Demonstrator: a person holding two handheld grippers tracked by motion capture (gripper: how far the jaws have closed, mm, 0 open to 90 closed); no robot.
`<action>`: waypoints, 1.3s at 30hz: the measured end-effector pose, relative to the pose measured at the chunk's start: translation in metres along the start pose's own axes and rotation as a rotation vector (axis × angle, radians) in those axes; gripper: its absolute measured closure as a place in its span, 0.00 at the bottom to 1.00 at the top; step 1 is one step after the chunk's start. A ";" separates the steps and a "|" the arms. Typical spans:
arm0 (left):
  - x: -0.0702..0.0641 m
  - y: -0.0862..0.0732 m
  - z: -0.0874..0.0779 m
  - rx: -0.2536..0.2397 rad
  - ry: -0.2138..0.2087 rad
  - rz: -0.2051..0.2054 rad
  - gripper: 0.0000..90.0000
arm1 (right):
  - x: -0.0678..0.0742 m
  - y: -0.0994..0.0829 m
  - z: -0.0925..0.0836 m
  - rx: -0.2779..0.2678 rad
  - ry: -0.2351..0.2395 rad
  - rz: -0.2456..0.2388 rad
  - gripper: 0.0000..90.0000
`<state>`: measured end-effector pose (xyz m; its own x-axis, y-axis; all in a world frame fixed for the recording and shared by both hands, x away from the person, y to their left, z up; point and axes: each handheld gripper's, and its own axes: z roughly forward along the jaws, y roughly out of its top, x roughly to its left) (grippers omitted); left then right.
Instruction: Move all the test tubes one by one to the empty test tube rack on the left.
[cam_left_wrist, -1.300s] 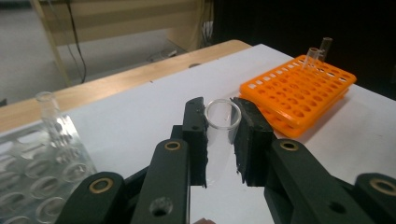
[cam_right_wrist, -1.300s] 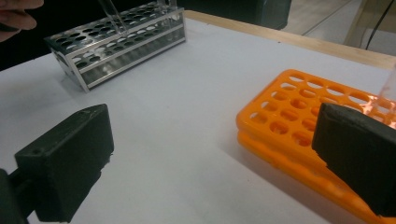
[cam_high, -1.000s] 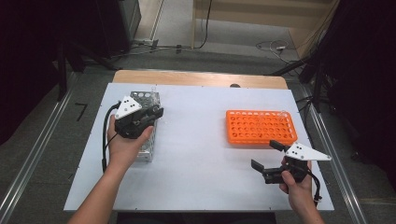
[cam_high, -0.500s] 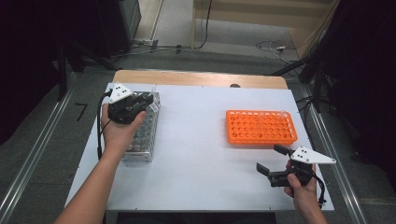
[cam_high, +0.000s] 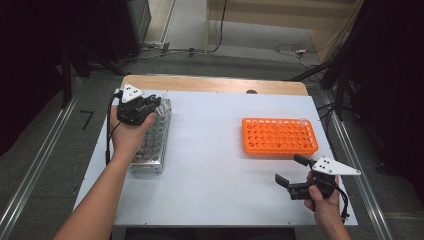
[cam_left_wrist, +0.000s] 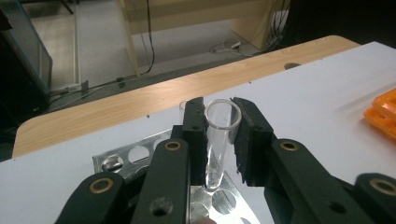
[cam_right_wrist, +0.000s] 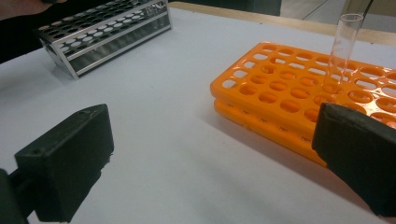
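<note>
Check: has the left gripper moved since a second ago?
Yes. The left gripper went from the metal rack's middle to its far end, now clamping a glass tube.

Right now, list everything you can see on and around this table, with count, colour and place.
Metal rack: one, silver, left side of the table.
Orange rack: one, right side of the table.
Glass tube: one, clear, between the left jaws, over the metal rack's far end.
Second tube: one, clear, upright in the orange rack.
Table: one, white top with a wooden far edge.
Left gripper: black, shut on the glass tube.
Right gripper: black, open, in front of the orange rack.
</note>
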<state>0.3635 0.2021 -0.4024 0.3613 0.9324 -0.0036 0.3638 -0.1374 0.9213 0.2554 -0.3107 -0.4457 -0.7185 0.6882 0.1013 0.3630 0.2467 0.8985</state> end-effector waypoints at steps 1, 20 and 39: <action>0.000 0.000 0.002 0.003 0.002 0.002 0.84 | 0.000 0.000 0.000 -0.003 0.000 -0.002 0.00; -0.010 -0.005 0.026 0.120 0.047 0.071 0.84 | 0.000 0.000 0.001 0.006 -0.006 -0.003 0.00; -0.012 -0.011 0.033 0.166 0.026 0.011 0.71 | -0.001 -0.001 0.003 0.011 -0.014 -0.004 0.00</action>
<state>0.3840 0.1814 -0.4251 0.3446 0.9386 0.0186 0.4975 -0.1994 0.8443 0.2573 -0.3098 -0.4477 -0.7115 0.6967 0.0915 0.3666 0.2570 0.8942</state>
